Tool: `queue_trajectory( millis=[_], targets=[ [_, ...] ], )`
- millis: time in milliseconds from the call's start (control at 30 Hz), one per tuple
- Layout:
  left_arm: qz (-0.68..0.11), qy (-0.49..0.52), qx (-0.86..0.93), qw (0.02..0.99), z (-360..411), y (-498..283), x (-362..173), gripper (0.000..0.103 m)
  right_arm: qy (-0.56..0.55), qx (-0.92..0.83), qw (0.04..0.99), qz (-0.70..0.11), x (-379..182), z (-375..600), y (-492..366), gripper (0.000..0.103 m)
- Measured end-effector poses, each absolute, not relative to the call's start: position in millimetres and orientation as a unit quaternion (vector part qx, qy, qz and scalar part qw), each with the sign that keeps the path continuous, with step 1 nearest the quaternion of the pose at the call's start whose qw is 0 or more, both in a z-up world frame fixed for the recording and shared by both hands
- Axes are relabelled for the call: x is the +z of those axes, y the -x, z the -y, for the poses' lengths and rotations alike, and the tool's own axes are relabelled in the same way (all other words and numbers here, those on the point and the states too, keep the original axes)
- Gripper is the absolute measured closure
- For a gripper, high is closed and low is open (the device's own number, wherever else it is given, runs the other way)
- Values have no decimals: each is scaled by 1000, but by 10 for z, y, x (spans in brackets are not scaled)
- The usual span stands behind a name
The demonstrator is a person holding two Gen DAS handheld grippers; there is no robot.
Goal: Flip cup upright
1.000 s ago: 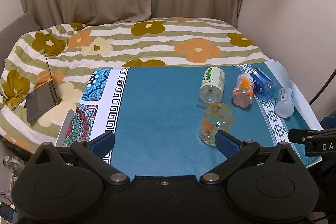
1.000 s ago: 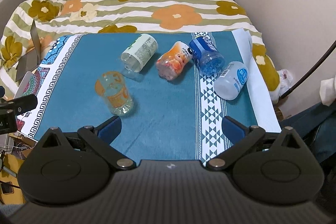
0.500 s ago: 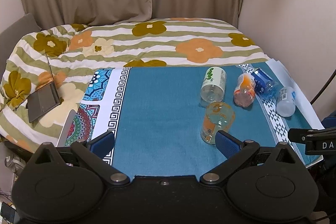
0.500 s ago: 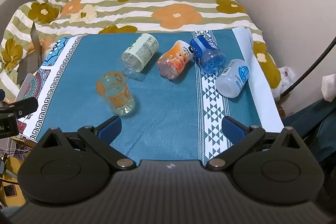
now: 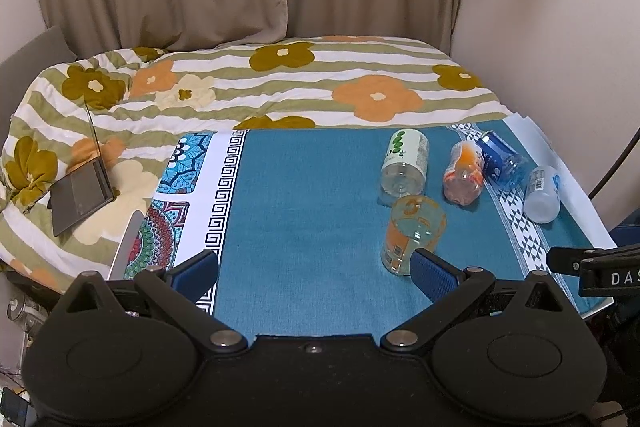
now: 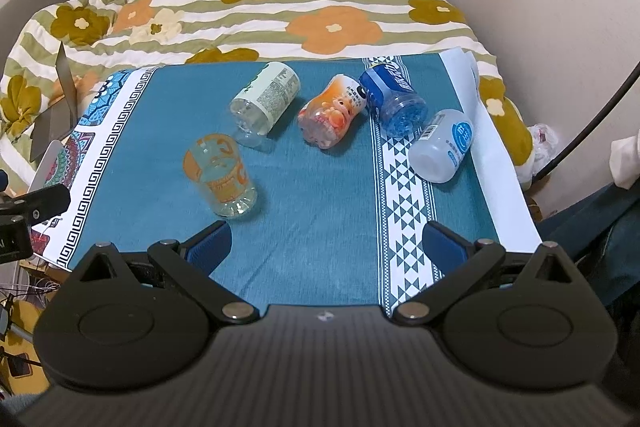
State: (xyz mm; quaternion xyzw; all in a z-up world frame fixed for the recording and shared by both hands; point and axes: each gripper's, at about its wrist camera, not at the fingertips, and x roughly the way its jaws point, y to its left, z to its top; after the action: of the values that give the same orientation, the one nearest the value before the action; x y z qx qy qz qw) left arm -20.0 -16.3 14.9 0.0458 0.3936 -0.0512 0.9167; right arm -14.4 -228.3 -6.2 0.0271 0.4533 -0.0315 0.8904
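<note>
Orange cup [image 6: 219,180]: clear, orange print, standing upright on the teal cloth [image 6: 320,203], nearest of the five containers; apart from both grippers.
Green-label cup [image 6: 266,99]: lying on its side, just beyond the orange cup, open mouth turned toward it.
Peach-print cup [image 6: 332,111]: on its side, right of the green-label one.
Blue cup [image 6: 394,99]: on its side, just beside the peach-print cup, over the white triangle band.
White cup [image 6: 442,145]: frosted, blue round label, on its side, farthest right, near the cloth's edge.
Left gripper [image 5: 314,269]: fingers spread wide, grasping nothing; right pad just in front of the orange cup's base.
Right gripper [image 6: 326,245]: fingers released, wide apart, empty, above the cloth's near edge.
Laptop [image 5: 82,191]: open on the floral quilt [image 5: 360,79], far left.
</note>
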Motion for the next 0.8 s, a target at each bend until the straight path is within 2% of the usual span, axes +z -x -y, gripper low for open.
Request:
queue_trajectory(
  millis=[800],
  targets=[
    [-387,-40,-30,921,117,181,192,0,-25,-32,891,-453,-54,2279,156,0]
  ],
)
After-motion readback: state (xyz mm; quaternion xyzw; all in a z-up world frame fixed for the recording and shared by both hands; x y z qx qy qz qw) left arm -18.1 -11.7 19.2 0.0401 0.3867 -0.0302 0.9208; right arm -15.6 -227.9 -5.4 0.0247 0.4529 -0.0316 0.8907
